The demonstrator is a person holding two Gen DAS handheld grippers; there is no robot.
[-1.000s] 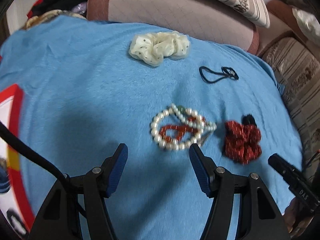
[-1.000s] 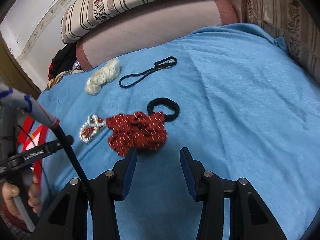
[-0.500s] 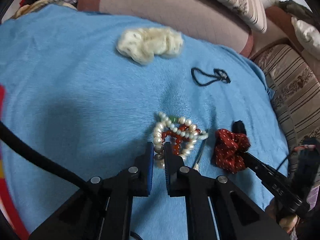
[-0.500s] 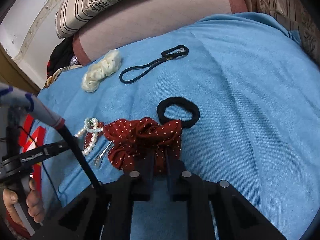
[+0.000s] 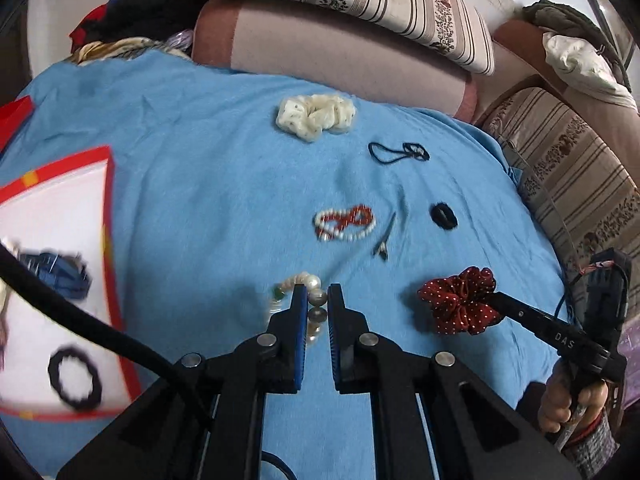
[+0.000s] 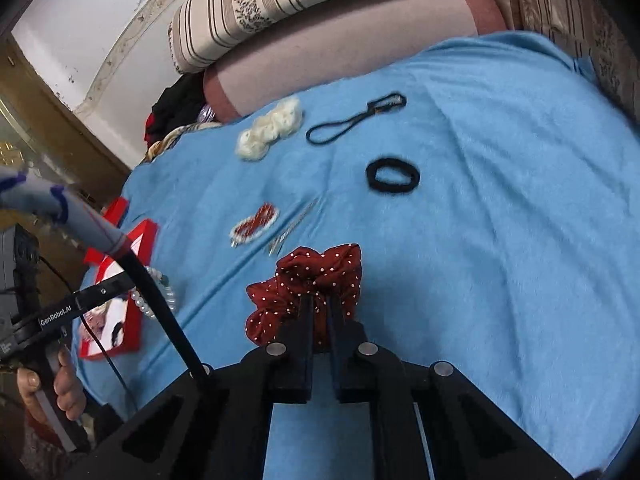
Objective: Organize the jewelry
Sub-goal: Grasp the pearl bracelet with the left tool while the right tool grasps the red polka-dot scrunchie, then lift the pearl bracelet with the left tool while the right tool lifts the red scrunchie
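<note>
Closest to us, our left gripper (image 5: 318,300) pinches the pearl bracelet (image 5: 308,286), lifted off the blue blanket (image 5: 200,200). Our right gripper (image 6: 319,306) squeezes the red dotted scrunchie (image 6: 308,280). Beside us on the left sits the red tray (image 5: 110,220) with a black hair tie (image 5: 74,376) inside. Farther out lie the red bead bracelet (image 5: 346,222), a hair clip (image 5: 386,236), and the white scrunchie (image 5: 316,116). We think the smooth, round pearls could slip from our pinch, or dangle and snag on the tray's edge.

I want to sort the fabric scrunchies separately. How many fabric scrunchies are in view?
2: a cream scrunchie lying at the far side of the blue blanket, and a red dotted scrunchie in the right gripper.
</note>
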